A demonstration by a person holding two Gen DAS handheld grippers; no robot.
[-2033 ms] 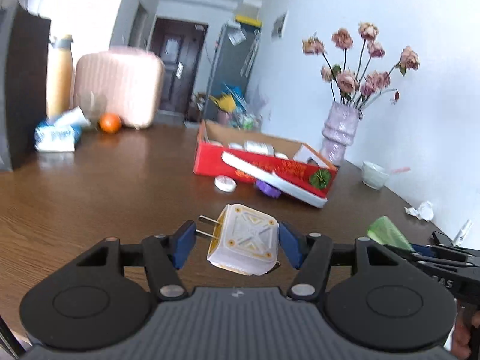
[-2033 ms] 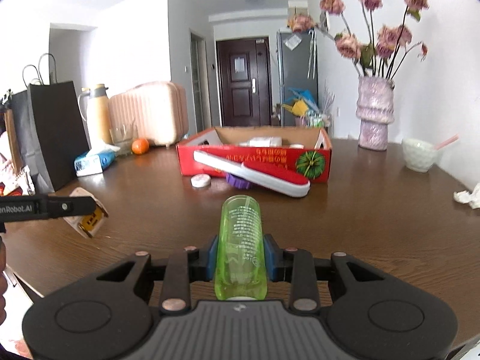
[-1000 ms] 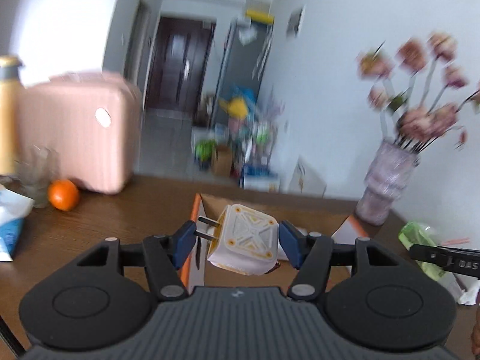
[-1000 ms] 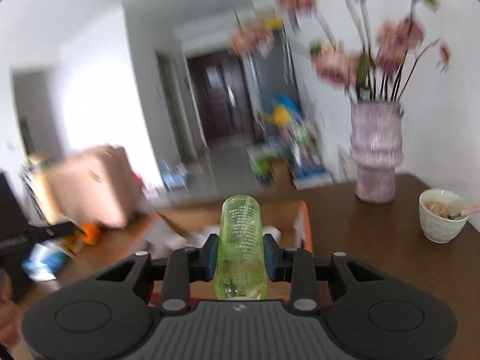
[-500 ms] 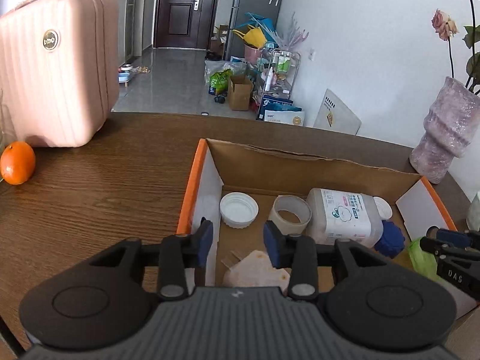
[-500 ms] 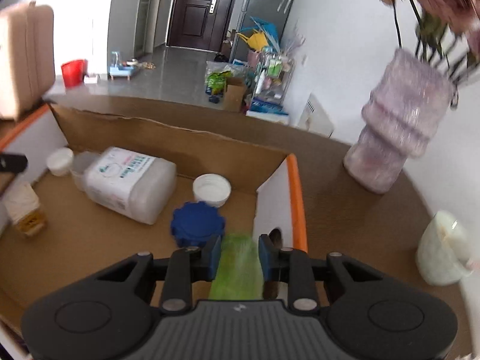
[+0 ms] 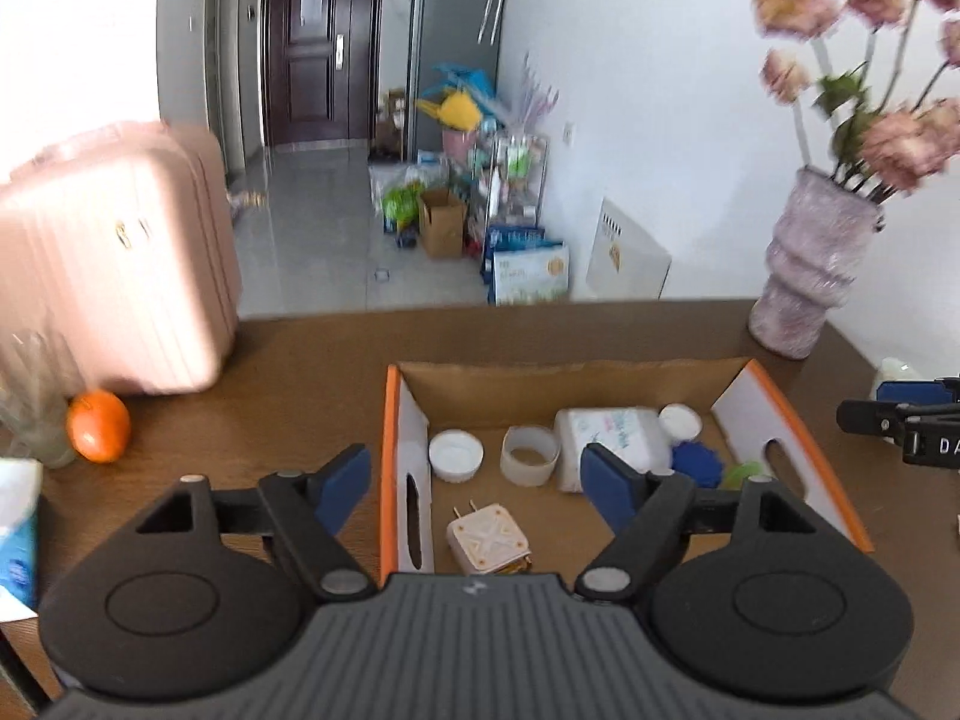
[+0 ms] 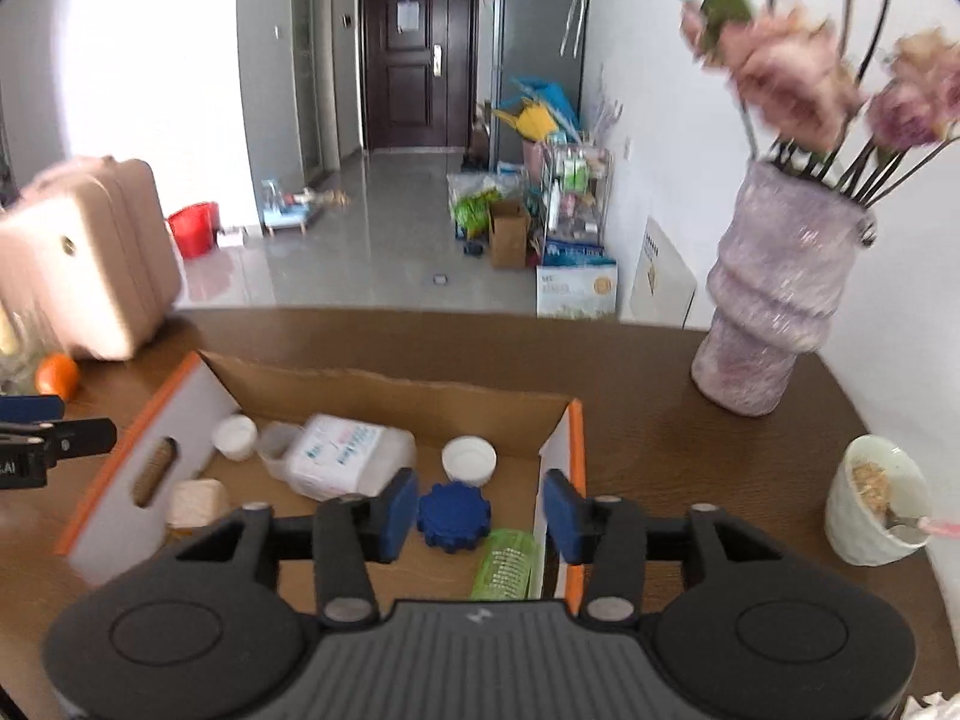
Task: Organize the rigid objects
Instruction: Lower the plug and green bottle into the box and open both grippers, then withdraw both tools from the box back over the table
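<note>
While boxed: plug adapter, green bottle.

White walls, a grey tiled floor (glossy) and a dark door beyond.

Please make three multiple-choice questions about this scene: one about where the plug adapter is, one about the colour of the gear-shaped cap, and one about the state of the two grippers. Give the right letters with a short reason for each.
1. Where is the plug adapter?
A. on the table beside the orange
B. inside the cardboard box
C. between the left gripper's fingers

2. What colour is the gear-shaped cap?
A. blue
B. red
C. white

3. What state are the grippers in?
A. both shut on objects
B. only the left is open
C. both open and holding nothing

Answers:
1 B: it lies on the box floor near the left wall.
2 A: it is dark blue, beside the green bottle.
3 C: the left gripper and right gripper both have their fingers spread with nothing between them.
</note>
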